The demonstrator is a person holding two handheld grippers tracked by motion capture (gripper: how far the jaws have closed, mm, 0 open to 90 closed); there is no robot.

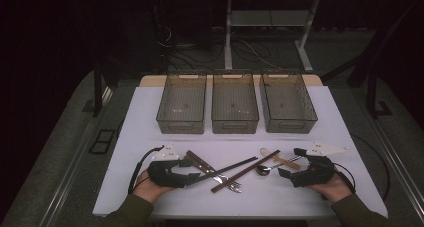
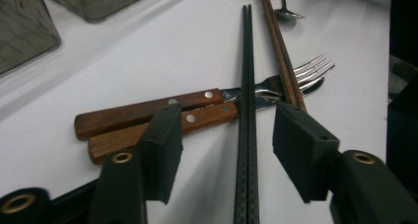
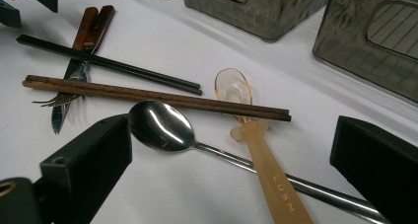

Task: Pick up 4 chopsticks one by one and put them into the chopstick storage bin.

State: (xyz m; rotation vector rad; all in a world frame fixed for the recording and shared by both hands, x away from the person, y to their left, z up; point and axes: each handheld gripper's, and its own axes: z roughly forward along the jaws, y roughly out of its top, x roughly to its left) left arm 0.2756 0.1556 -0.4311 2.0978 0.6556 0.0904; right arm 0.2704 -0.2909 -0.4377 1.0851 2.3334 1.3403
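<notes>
Nearest the camera, at the table's (image 1: pixel 150 112) front edge, the person's two hands held the tools: the left hand-held gripper (image 1: pixel 191 169) lay low toward the front left corner, its jaws spread with the black chopsticks (image 2: pixel 246 110) running between the pads, neither pad pressing on them. Just beyond its left pad lay the wooden-handled knife (image 2: pixel 143 113) and the wooden-handled fork (image 2: pixel 197 119) side by side, crossed by the black chopsticks and by the brown chopsticks (image 2: pixel 278 51), whose near end lay just beyond the right pad. The right hand-held gripper (image 1: pixel 291 163) rested toward the front right corner, its jaws spread wide and gripping nothing; between them lay the steel spoon (image 3: pixel 160 127), bowl up, and the translucent amber spoon (image 3: pixel 261 155), whose neck the brown chopsticks crossed. Along the table's far edge stood three smoky plastic bins (image 1: pixel 235 104) in a row, well apart from the cutlery.
</notes>
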